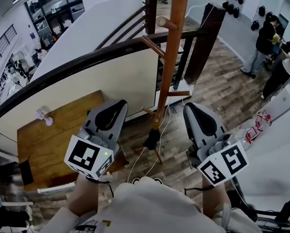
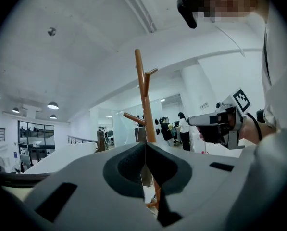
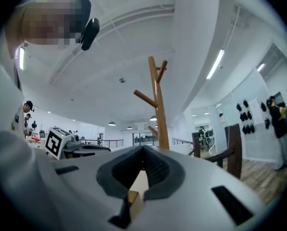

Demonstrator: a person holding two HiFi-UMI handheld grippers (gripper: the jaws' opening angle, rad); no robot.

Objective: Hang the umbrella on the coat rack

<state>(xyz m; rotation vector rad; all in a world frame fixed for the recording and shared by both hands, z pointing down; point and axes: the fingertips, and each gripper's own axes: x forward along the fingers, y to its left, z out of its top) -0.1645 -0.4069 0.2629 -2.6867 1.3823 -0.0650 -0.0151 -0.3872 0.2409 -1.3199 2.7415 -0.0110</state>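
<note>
The wooden coat rack (image 1: 172,57) rises from the plank floor straight ahead, with bare pegs sticking out at several heights. It also stands beyond the jaws in the left gripper view (image 2: 144,105) and the right gripper view (image 3: 158,109). I see no umbrella in any view. A small dark object (image 1: 152,139) sits near the rack's foot; I cannot tell what it is. My left gripper (image 1: 118,104) is held up left of the pole, jaws shut and holding nothing. My right gripper (image 1: 190,107) is right of the pole, likewise shut on nothing.
A dark curved handrail (image 1: 86,62) and a white half wall run behind the rack. A wooden table (image 1: 52,140) lies low on the left. White cables (image 1: 149,164) trail over the floor. People (image 1: 264,42) stand at the far right beside a dark post (image 1: 205,38).
</note>
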